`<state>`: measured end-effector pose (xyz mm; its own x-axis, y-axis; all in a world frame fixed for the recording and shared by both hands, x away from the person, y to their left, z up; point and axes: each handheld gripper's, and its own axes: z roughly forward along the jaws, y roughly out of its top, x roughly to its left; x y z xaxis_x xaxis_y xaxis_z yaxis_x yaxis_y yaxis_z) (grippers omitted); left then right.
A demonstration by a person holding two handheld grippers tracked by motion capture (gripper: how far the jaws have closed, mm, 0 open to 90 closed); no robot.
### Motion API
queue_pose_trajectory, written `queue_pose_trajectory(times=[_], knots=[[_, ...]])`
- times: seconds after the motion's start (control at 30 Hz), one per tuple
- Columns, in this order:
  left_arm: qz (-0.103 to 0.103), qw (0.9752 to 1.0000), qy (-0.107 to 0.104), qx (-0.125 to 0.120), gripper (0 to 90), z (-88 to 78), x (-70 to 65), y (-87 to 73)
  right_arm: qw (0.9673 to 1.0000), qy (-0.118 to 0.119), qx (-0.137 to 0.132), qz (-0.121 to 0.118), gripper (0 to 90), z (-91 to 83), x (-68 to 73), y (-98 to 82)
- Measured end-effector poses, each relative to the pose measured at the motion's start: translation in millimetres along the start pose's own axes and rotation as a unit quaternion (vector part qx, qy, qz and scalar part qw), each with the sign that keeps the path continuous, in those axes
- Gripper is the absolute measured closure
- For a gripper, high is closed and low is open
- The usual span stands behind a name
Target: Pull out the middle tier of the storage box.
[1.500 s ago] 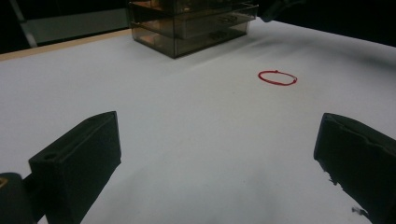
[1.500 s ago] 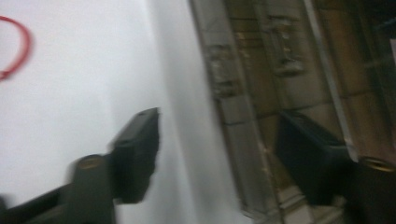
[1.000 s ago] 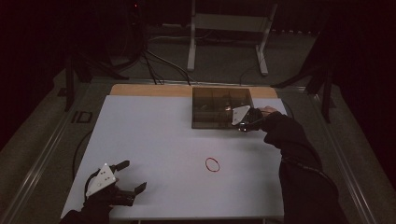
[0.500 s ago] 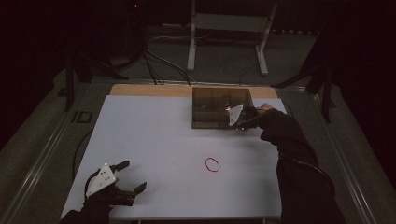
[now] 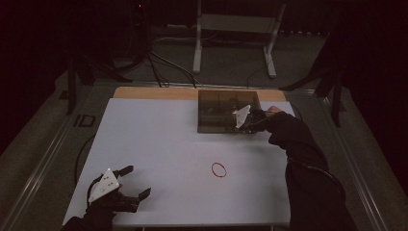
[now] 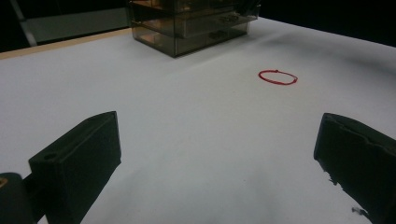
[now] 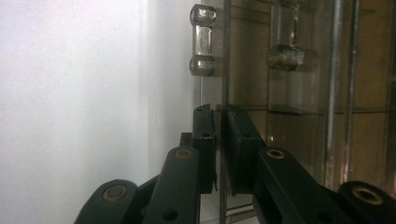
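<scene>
A smoky transparent drawer box [image 5: 221,109] stands at the back of the white table [image 5: 159,144]. At its front right corner my right gripper [image 5: 249,121] has its jaws on either side of a thin clear panel [image 7: 222,56] of the box, below a clear handle [image 7: 202,39]. The jaws have just been closing on that panel and look pressed onto it. A red band [image 5: 219,169] lies flat mid-table, also seen ahead of my left gripper [image 6: 219,140] as the red band [image 6: 278,77]. The left gripper [image 5: 133,185] rests near the front left edge, open and holding nothing.
The box [image 6: 191,25] shows several drawers with small items inside. A wooden strip [image 5: 154,93] borders the table's back edge. Behind it are a metal stand [image 5: 231,29] and cables on the floor. A sleeved forearm [image 5: 308,163] reaches from the bottom right.
The right gripper has shifted slightly at the box's front right corner. The left gripper and the red band have not moved.
</scene>
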<state>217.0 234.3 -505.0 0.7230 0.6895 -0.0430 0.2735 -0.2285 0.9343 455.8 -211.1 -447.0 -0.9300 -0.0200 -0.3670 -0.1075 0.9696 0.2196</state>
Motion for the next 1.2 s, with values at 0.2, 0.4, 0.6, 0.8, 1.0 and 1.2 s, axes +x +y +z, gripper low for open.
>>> queue_pose_trajectory(times=[0.2,0.4,0.6,0.8,1.0,1.2], knots=[[-0.001,1.0,0.001,0.0,2.2,0.0,0.0,0.0,1.0,0.005,-0.003,-0.002,84.6,-2.6,4.3,-0.6],[-0.004,1.0,0.0,0.0,2.2,0.2,0.0,-0.2,1.0,0.007,-0.003,0.003,84.7,-5.0,9.4,0.4],[-0.001,1.0,0.001,0.001,2.2,0.3,-0.2,-0.1,0.9999,0.012,-0.006,0.01,85.1,-6.6,14.4,1.7],[-0.003,1.0,0.001,0.0,2.2,0.5,-0.3,-0.1,0.9998,0.017,-0.008,0.004,85.3,-9.1,19.1,2.6],[-0.003,1.0,0.001,0.001,2.2,0.3,-0.2,-0.1,0.9997,0.022,-0.008,0.005,86.0,-8.5,23.1,2.8],[-0.002,1.0,0.001,0.001,2.2,0.3,-0.3,-0.1,0.9996,0.026,-0.009,0.005,86.2,-9.5,25.7,2.2]])
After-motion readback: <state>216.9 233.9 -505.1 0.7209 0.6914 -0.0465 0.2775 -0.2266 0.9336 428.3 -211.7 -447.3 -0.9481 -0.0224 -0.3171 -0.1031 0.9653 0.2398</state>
